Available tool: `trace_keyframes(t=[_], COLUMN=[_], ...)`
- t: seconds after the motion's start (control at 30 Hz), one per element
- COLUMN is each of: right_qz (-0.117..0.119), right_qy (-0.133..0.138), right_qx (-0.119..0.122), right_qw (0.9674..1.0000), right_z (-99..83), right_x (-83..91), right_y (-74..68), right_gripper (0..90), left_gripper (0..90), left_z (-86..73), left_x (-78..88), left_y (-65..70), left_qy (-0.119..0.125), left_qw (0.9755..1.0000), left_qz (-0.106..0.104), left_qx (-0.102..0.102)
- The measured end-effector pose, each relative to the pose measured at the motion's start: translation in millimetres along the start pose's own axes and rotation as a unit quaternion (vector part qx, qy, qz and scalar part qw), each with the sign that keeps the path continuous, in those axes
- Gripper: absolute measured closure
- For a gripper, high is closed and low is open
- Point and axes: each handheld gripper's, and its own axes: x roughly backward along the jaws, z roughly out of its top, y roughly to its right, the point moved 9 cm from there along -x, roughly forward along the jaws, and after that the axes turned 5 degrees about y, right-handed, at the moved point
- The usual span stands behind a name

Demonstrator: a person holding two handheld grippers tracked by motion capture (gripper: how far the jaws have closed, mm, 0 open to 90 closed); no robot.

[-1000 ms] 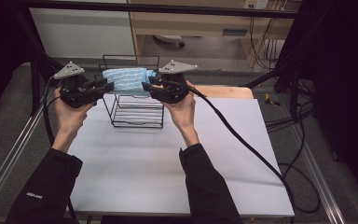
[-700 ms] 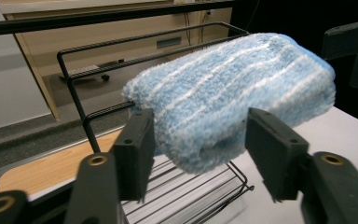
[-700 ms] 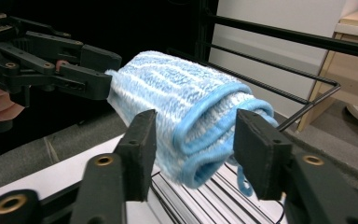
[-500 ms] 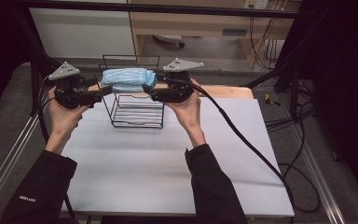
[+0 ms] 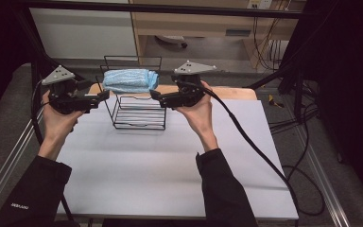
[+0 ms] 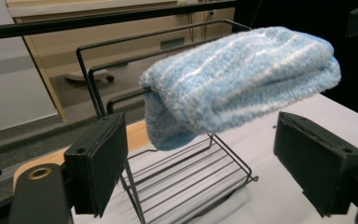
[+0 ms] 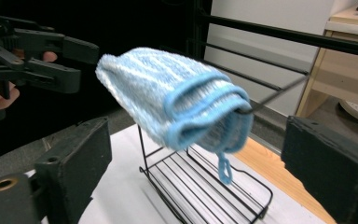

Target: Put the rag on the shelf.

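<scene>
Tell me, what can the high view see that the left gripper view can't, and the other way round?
High view: both hands, the left gripper and right gripper open on either side of the towel, and the whole white table. Left gripper view: its own two black pads close up, apart, clear of the towel, and the towel's fuzzy weave. Both: the folded blue towel draped on the wire rack; both grippers' jaws have just been opening.

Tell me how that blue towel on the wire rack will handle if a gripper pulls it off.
The blue towel looks soft and floppy: it drapes folded over a bar of the wire rack, so it would likely sag and unfold. Its fluffy pile suggests it is light and easy to grip, though its hanging loop might snag a wire.
</scene>
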Motion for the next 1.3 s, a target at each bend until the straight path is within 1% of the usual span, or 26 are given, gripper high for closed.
trace_keyframes(t=[0.13,0.17,0.33,0.43,0.5,0.67,0.87,1.0,1.1,1.13,1.2,1.23,1.3], right_qz=[0.001,0.002,0.004,0.002,-0.001,-0.006,-0.016,-0.022,-0.027,-0.029,-0.03,-0.033,-0.036], right_qy=[-0.003,-0.005,-0.026,-0.041,-0.047,-0.056,-0.061,-0.059,-0.064,-0.064,-0.068,-0.069,-0.072], right_qx=[-0.009,-0.015,-0.02,-0.02,-0.024,-0.035,-0.049,-0.061,-0.067,-0.069,-0.074,-0.075,-0.079], right_qw=[1.0,0.9999,0.9994,0.9989,0.9986,0.9978,0.9968,0.9961,0.9953,0.9951,0.9945,0.9943,0.9936], right_z=[-7.3,-9.8,-27.4,-41.0,-50.3,-74.7,-101.3,-119.8,-135.0,-139.9,-149.9,-156.1,-166.6], right_x=[12.7,16.0,34.8,46.7,54.6,75.3,100.3,116.8,128.3,131.9,138.9,142.7,148.2], right_y=[7.1,9.0,19.8,25.8,29.8,40.2,50.4,56.2,60.5,61.6,62.7,63.7,64.5], right_gripper=[6.0,5.3,3.1,2.1,1.8,1.1,0.9,0.8,0.5,0.5,0.4,0.4,0.4], left_gripper=[13.1,12.4,10.2,9.9,9.8,9.8,10.1,10.2,10.5,10.8,10.8,10.8,10.8], left_z=[-11.3,-14.7,-33.3,-45.5,-53.3,-74.2,-105.3,-124.0,-136.5,-142.1,-150.8,-153.8,-161.7], left_x=[1.8,2.1,1.1,-0.7,-1.7,-4.9,-9.8,-12.0,-12.6,-12.7,-12.7,-12.7,-11.6], left_y=[3.4,4.6,11.1,15.2,18.9,27.8,37.9,45.4,51.1,53.7,56.6,58.2,60.5], left_qy=[-0.008,-0.01,-0.021,-0.03,-0.033,-0.041,-0.054,-0.064,-0.064,-0.066,-0.072,-0.072,-0.079], left_qw=[1.0,0.9999,0.9997,0.9994,0.9992,0.9988,0.998,0.9971,0.9969,0.9965,0.996,0.9959,0.9951], left_qz=[-0.001,-0.003,-0.009,-0.012,-0.016,-0.024,-0.033,-0.039,-0.044,-0.048,-0.05,-0.052,-0.057], left_qx=[-0.005,-0.005,-0.01,-0.014,-0.013,-0.01,-0.003,-0.011,-0.015,-0.016,-0.02,-0.017,-0.019])
